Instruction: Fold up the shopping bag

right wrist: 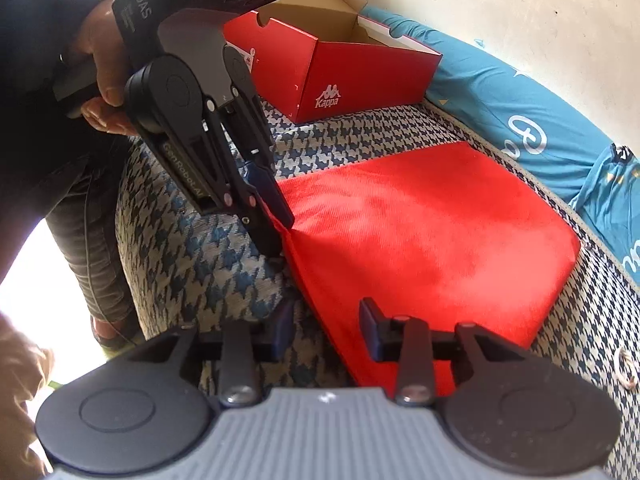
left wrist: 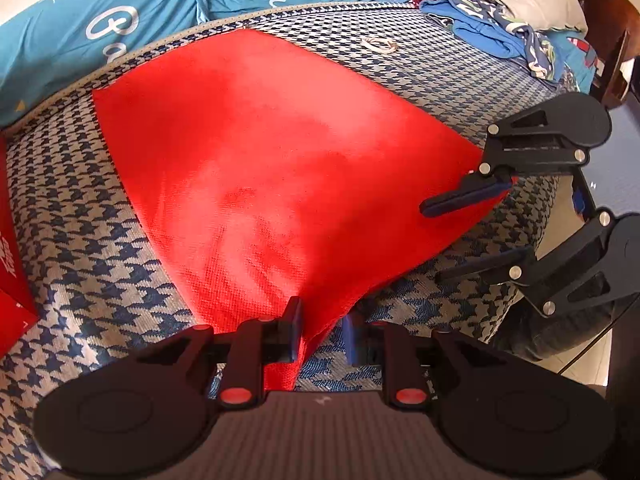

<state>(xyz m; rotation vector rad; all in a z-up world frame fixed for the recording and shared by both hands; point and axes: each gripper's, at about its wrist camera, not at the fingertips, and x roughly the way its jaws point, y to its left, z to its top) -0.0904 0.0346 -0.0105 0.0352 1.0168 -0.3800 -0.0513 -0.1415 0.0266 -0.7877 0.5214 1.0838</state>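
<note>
The red shopping bag [left wrist: 260,152] lies flat on a houndstooth cushion [left wrist: 76,240], with its near edge lifted. In the left wrist view my left gripper [left wrist: 322,330] has the bag's near corner bunched between its fingers. The right wrist view shows that left gripper [right wrist: 282,236] shut on the corner of the red bag [right wrist: 420,232]. My right gripper [right wrist: 326,328] stands open across the bag's side edge, one finger over the cloth and one over the cushion [right wrist: 200,264]. From the left wrist view the right gripper [left wrist: 432,240] straddles the bag's right corner, jaws apart.
An open red shoebox [right wrist: 360,76] stands at the cushion's far end, and its side shows again as a red box [left wrist: 12,280]. Blue bedding [left wrist: 80,40] and a heap of clothes [left wrist: 500,32] line the back. A small white band [left wrist: 380,45] lies beyond the bag. A hand [right wrist: 104,92] holds the left gripper.
</note>
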